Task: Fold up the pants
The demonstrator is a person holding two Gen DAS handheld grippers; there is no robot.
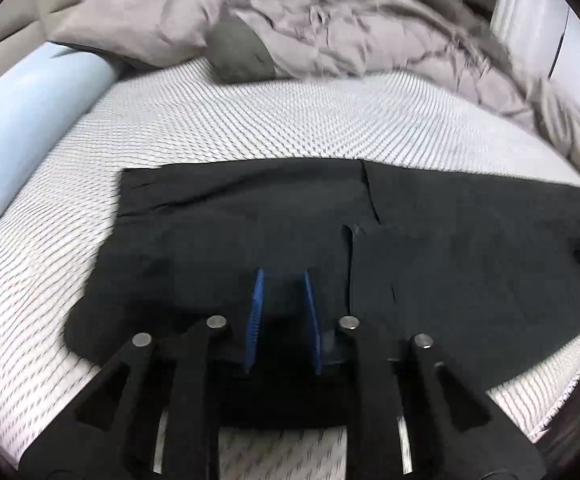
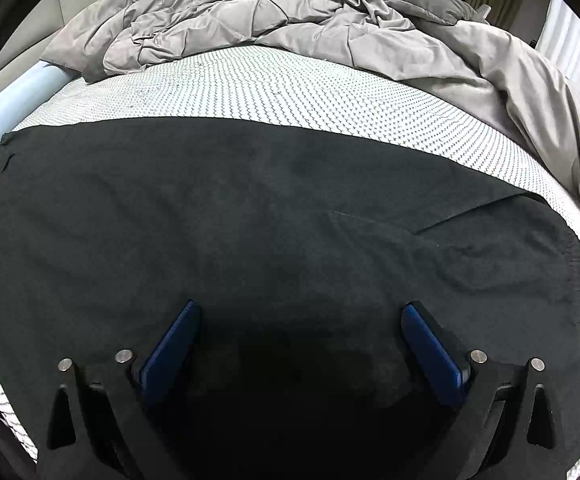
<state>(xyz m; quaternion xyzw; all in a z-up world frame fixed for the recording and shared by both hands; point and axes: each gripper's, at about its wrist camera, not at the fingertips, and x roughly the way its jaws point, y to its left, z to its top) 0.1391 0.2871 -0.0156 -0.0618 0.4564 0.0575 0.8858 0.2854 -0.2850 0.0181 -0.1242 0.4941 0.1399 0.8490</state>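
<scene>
Left wrist view shows the black pants [image 1: 290, 224] spread flat on the white patterned mattress [image 1: 218, 128], their long axis running from nine o'clock to three o'clock across the picture, with the near hem curving under the left gripper [image 1: 284, 312]. That gripper points steeply down at the cloth and its blue pads [image 1: 254, 316] stand close together with only a narrow gap; dark fabric fills that gap, but black on black makes it hard to say whether a fold is pinched, so a grasp on the near edge is likely rather than certain. From these fingertips the bulk of the garment lies at twelve o'clock and stretches off toward two and three o'clock, where a seam or layered edge runs up the middle. In the right wrist view the right gripper [image 2: 299, 344] hangs over the same pants [image 2: 274, 208] with its pads [image 2: 170, 352] splayed wide, released and holding nothing; cloth lies directly beneath and ahead at twelve o'clock, with the hemmed end near three o'clock. A pale blue bolster [image 2: 18, 100] sits at ten o'clock and the rumpled grey duvet [image 2: 329, 20] lies beyond. The left hand looks nearer to a usable edge, so the next fold probably turns on carrying that near hem away toward twelve o'clock.
</scene>
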